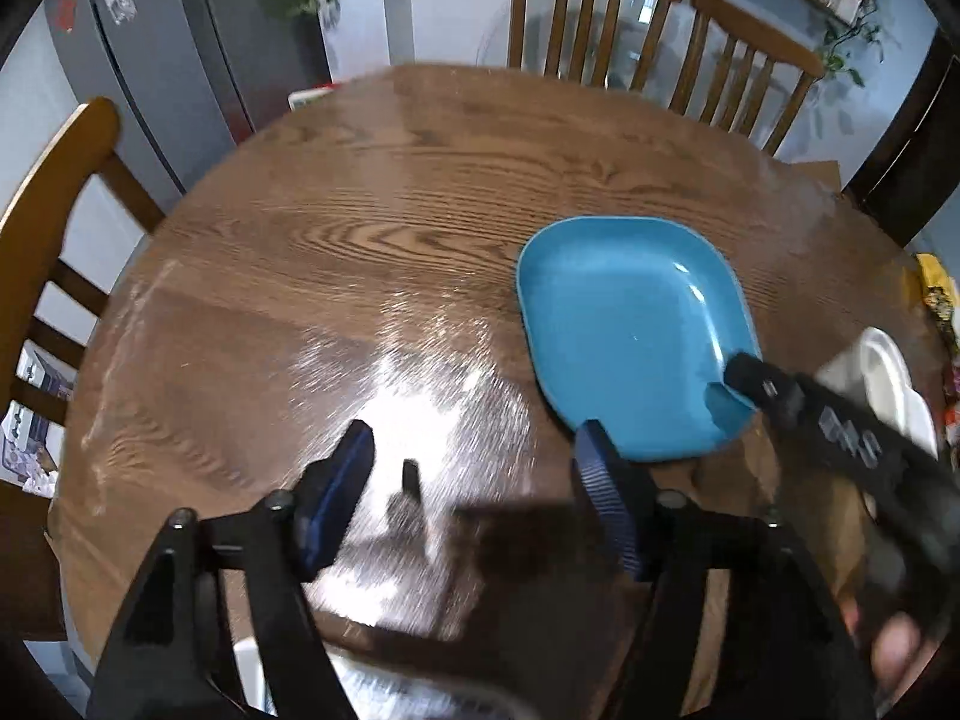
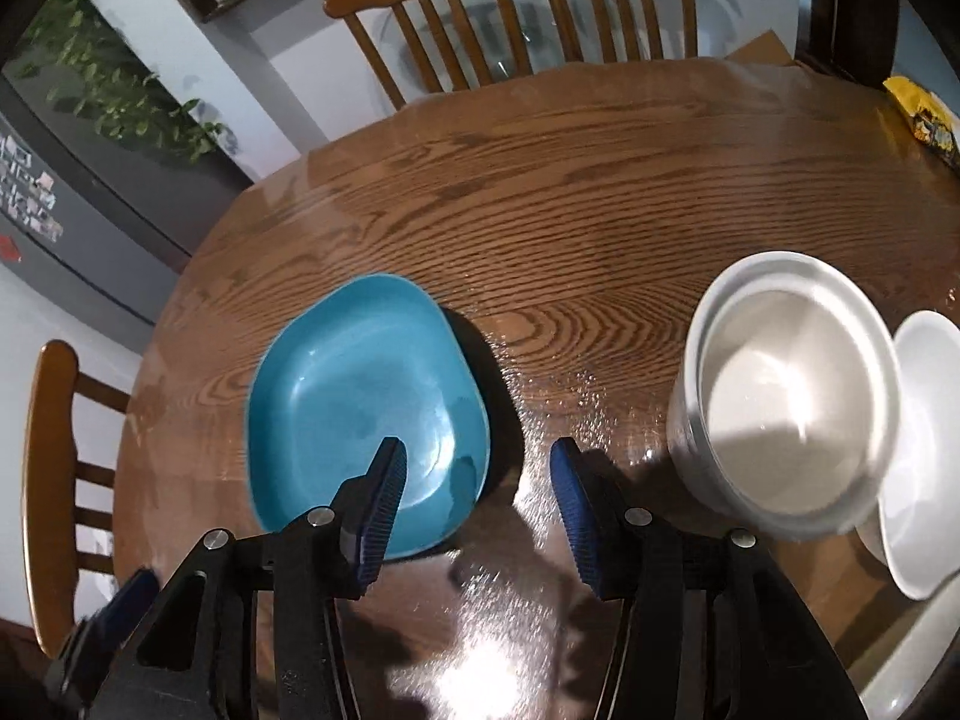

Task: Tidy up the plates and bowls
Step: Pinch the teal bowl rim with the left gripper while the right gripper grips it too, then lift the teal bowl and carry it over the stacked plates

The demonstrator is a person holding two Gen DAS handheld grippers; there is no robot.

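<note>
We hover both open, empty grippers, left and right, over the table; blue plate lies beside white bowl, probably next needing a rim grasp.

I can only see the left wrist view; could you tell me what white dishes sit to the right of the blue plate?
Observer: A large white bowl stands right of the blue plate, apart from it.
Operator: Is there anything beyond the bowl?
Observer: A smaller white dish lies at its right, partly behind its rim.
Operator: Where are the right tongs?
Observer: The right tongs are open and empty, their left finger over the plate's near right corner, the other over the table.
</note>
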